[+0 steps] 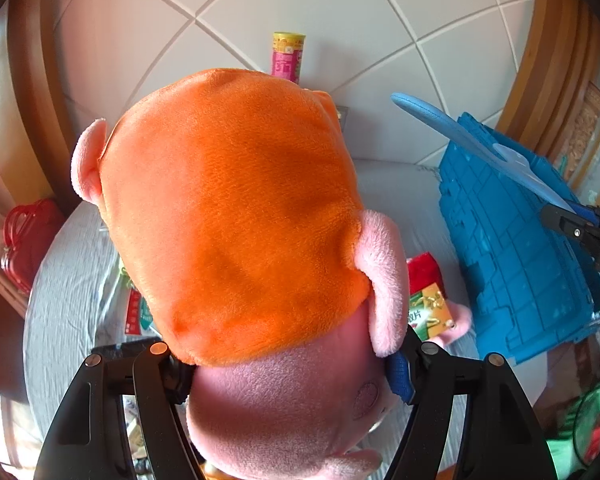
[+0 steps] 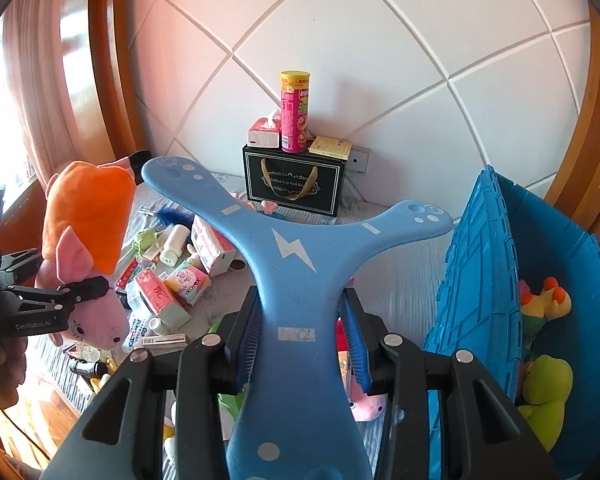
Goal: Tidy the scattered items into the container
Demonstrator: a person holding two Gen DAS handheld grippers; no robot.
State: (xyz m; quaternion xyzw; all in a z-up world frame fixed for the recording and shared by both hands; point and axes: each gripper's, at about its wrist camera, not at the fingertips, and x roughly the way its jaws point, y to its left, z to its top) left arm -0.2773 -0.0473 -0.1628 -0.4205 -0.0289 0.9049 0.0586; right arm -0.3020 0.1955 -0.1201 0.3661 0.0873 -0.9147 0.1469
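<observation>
Your left gripper (image 1: 292, 364) was clamped on the pink pig plush (image 1: 240, 220), its pads pressing the pink head from both sides low in the left wrist view, while the orange-clad body filled the middle of that frame. In the right wrist view the same plush hung at the left edge, held off the grey bedspread (image 2: 400, 280). Just right of it, in the lower left of that view, lay the scattered items (image 2: 172, 276): tissue packs, a small white bottle, cartons and sachets heaped together on the cover. Above them, in the upper middle, a black gift box (image 2: 294, 184) stood against the white panelled wall (image 2: 380, 60), carrying a tissue box, a pink and yellow snack tube (image 2: 295, 112) and a flat yellow packet. Your right gripper (image 2: 302, 332) was closed on the blue three-armed boomerang (image 2: 288, 248), the blue ribbed pads squeezing its stem at the bottom centre, two arms spreading toward the upper left and right. A small pink plush (image 2: 366, 404) lay on the cover beneath the right pad. At the right edge stood the blue plastic crate (image 2: 476, 280), the container, holding a green plush (image 2: 548, 384) and a yellow and orange plush (image 2: 546, 300). The crate appeared at the right of the left wrist view too.
</observation>
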